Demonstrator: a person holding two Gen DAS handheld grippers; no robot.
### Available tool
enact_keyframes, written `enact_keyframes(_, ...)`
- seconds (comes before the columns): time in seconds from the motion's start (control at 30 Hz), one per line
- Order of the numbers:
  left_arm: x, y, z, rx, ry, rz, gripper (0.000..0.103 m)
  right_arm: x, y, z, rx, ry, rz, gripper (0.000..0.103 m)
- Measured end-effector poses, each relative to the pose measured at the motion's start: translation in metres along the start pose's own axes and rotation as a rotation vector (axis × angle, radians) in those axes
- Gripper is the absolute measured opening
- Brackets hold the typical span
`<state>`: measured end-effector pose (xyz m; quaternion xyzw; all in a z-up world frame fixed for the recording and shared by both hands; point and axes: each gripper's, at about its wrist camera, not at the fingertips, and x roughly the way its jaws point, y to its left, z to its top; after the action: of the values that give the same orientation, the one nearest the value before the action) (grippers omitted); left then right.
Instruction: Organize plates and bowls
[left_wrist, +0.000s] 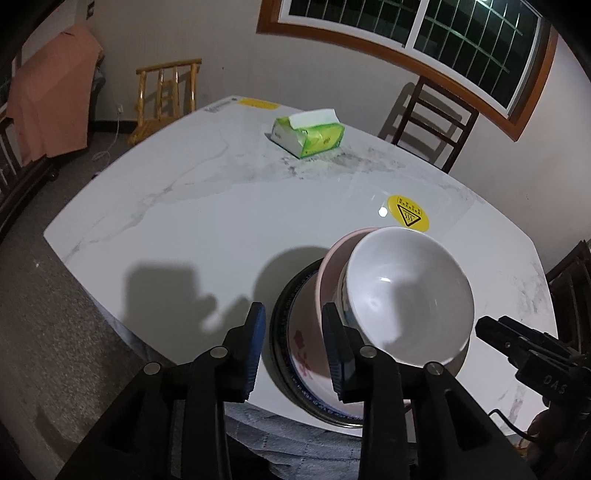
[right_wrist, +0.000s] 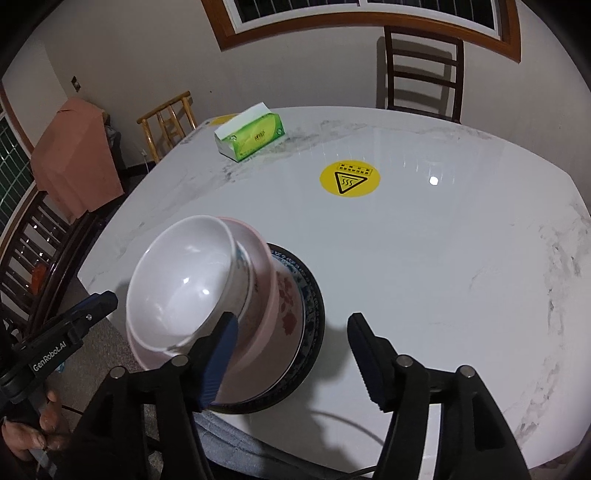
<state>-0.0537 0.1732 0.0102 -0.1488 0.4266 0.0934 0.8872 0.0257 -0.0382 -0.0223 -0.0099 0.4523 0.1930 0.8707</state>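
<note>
A white bowl (left_wrist: 410, 295) sits nested in a pink flowered bowl (left_wrist: 314, 325), which rests on a dark-rimmed plate (left_wrist: 282, 314) at the near edge of the white marble table (left_wrist: 207, 221). My left gripper (left_wrist: 293, 343) is open and empty, its right finger beside the pink bowl's left side. In the right wrist view the same stack shows: white bowl (right_wrist: 184, 284), pink bowl (right_wrist: 277, 314), plate (right_wrist: 314, 306). My right gripper (right_wrist: 291, 354) is open and empty, its left finger close to the white bowl's right side.
A green tissue pack (left_wrist: 308, 134) lies at the far side of the table. A yellow heat-warning sticker (right_wrist: 349, 179) is on the tabletop. Wooden chairs (left_wrist: 432, 122) stand around the table. An orange cloth (left_wrist: 48, 99) hangs at the left.
</note>
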Motion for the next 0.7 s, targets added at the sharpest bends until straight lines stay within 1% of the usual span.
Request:
enact_keyframes(0.07, -0.005, -0.001, -0.004, 0.003, -0.011, 0.001, 0.035, -0.003, 0.002, -0.004, -0.005, -0.001, 0.016, 0.069)
enact_keyframes(0.1, -0.007, -0.001, -0.006, 0.008, -0.017, 0.003, 0.039, -0.006, 0.004, -0.007, -0.012, -0.001, 0.020, 0.072)
enact_keyframes(0.13, -0.010, -0.003, -0.008, 0.019, -0.024, 0.008, 0.040, -0.007, 0.006, -0.009, -0.018, -0.003, 0.021, 0.075)
enact_keyframes(0.2, -0.014, -0.007, -0.013, 0.036, -0.039, 0.014, 0.042, -0.011, 0.009, -0.014, -0.033, -0.012, 0.020, 0.077)
enact_keyframes(0.27, -0.019, -0.010, -0.016, 0.046, -0.051, 0.012, 0.044, -0.014, 0.012, -0.019, -0.045, -0.021, 0.013, 0.078)
enact_keyframes(0.4, -0.026, -0.020, -0.025, 0.083, -0.071, 0.034, 0.051, -0.020, 0.014, -0.028, -0.077, -0.043, -0.019, 0.079)
enact_keyframes(0.57, -0.027, -0.031, -0.032, 0.107, -0.067, 0.029, 0.055, -0.025, 0.015, -0.038, -0.079, -0.049, -0.012, 0.080)
enact_keyframes(0.7, -0.027, -0.037, -0.037, 0.116, -0.062, 0.017, 0.055, -0.029, 0.014, -0.046, -0.082, -0.058, -0.021, 0.084)
